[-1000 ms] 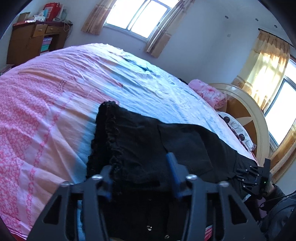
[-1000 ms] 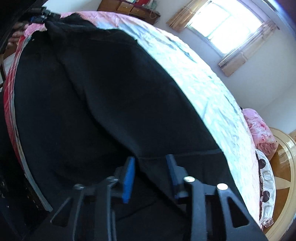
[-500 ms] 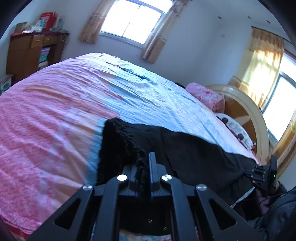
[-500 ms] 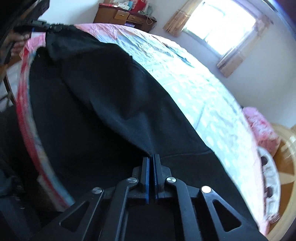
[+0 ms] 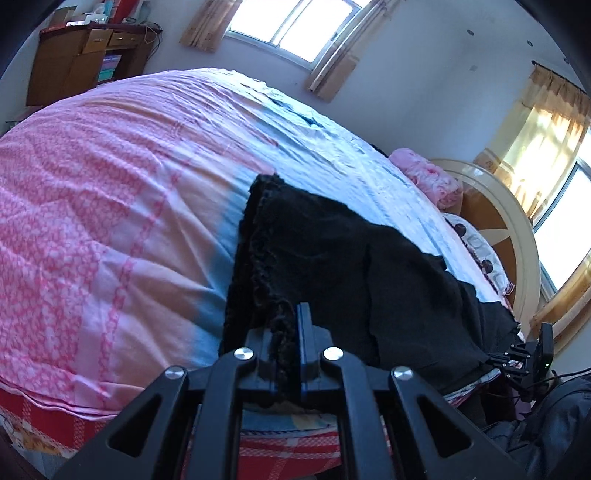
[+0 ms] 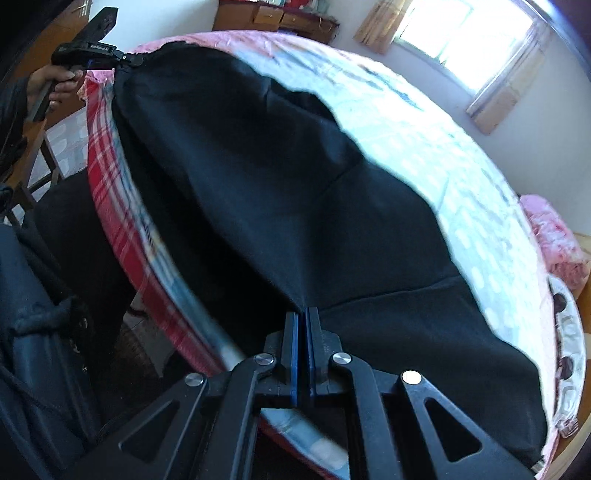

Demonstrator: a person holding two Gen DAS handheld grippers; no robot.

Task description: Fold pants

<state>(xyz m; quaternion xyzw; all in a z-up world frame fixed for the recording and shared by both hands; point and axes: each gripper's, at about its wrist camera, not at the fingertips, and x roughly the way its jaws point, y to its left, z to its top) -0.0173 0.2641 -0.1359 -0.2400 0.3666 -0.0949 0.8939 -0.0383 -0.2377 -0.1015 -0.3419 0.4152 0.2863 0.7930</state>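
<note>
Black pants lie along the near edge of a pink and blue bed. My left gripper is shut on the ruffled waistband end of the pants. In the right wrist view the pants stretch taut between both grippers. My right gripper is shut on a pinch of the leg fabric. The left gripper shows at the far top left, held by a hand. The right gripper shows at the far right of the left wrist view.
A wooden cabinet stands at the far wall left of a window. A pink pillow and a round wooden headboard are at the right. The red plaid mattress side faces me.
Both grippers went from open to shut on the pants, then lifted, pulling the fabric taut between them off the bed edge.
</note>
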